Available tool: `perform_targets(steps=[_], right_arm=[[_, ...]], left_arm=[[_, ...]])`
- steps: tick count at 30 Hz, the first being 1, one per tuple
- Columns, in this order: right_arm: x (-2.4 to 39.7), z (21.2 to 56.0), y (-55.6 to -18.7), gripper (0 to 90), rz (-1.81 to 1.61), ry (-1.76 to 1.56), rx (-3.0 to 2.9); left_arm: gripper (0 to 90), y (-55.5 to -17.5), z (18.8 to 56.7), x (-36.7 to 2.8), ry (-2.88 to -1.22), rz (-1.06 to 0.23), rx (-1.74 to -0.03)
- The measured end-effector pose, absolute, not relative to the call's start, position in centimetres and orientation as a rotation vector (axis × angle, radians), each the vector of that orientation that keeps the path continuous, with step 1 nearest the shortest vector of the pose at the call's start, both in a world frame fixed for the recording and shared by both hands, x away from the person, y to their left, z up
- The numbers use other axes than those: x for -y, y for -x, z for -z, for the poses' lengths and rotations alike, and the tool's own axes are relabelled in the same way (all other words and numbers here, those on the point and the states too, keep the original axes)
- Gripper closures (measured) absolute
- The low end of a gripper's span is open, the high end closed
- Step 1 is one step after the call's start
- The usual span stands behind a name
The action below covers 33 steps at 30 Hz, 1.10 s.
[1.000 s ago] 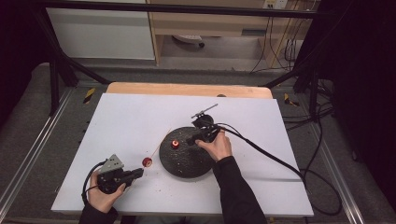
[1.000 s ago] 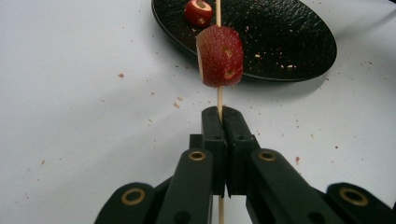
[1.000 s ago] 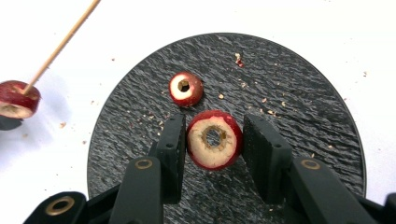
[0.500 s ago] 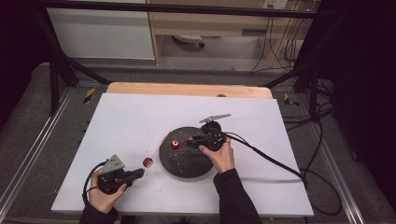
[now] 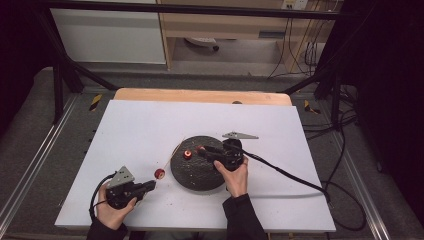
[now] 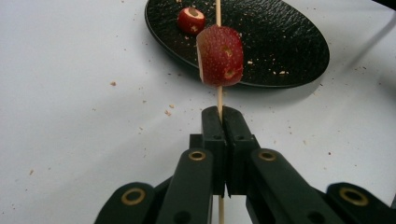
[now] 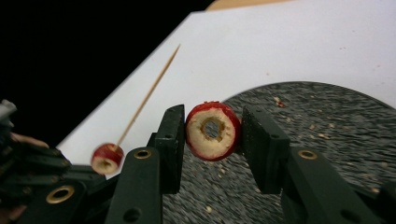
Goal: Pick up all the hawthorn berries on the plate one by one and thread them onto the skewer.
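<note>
Left fingers (image 6: pixel 223 121) pinch skewer (image 6: pixel 218 95) | right fingers (image 7: pixel 212 140) pinch fruit ring (image 7: pixel 213 131) | black plate (image 5: pixel 200 172): one red piece (image 5: pixel 187 154)

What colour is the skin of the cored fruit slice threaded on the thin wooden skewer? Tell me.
Red with pale speckles; the fruit slice shows best in the left gripper view.

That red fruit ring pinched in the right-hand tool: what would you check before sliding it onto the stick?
1. Right gripper holds the fruit ring between its pads: ok.
2. Ring's centre hole open and facing the right gripper view's camera: ok.
3. Left gripper shut on the skewer: ok.
4. First fruit piece already threaded, bare skewer beyond it: ok.
5. Hole lined up with the skewer tip: not ok, ring is over the black plate.
6. Another piece waiting on the plate: ok.
</note>
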State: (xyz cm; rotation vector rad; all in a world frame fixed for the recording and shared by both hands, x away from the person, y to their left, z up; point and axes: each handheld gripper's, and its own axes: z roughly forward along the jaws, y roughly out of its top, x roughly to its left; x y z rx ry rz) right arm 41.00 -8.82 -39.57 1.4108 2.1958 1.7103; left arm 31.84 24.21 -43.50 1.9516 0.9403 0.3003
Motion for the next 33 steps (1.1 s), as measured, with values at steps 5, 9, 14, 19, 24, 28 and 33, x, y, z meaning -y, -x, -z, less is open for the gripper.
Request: perform_targets(steps=[5,9,14,19,24,28,33], right_arm=[[8.7,40.4,-40.7,61.3,-1.808,-1.451,-2.112],[8.7,40.8,-40.5,61.4,-1.865,-1.474,-2.045],[9.0,41.3,-40.5,61.4,-1.922,-1.509,-1.959],[9.2,41.3,-40.6,61.4,-1.966,-1.518,-1.887],[9.3,40.8,-40.8,61.4,-2.026,-1.519,-1.805],[9.5,40.3,-40.9,61.4,-2.066,-1.521,-1.749],[9.9,39.7,-41.1,61.4,-2.090,-1.518,-1.701]], left_arm=[[88.3,-31.7,43.5,-23.9,-1.950,-0.305,-0.940],[88.4,-31.7,43.5,-23.6,-1.941,-0.315,-0.941],[88.3,-31.6,43.5,-23.1,-1.924,-0.331,-0.940],[88.4,-31.5,43.6,-22.5,-1.922,-0.337,-0.938],[88.4,-31.4,43.4,-21.7,-1.918,-0.347,-0.931],[88.3,-31.3,43.5,-21.3,-1.914,-0.352,-0.926],[88.4,-31.1,43.5,-20.8,-1.911,-0.357,-0.924]])
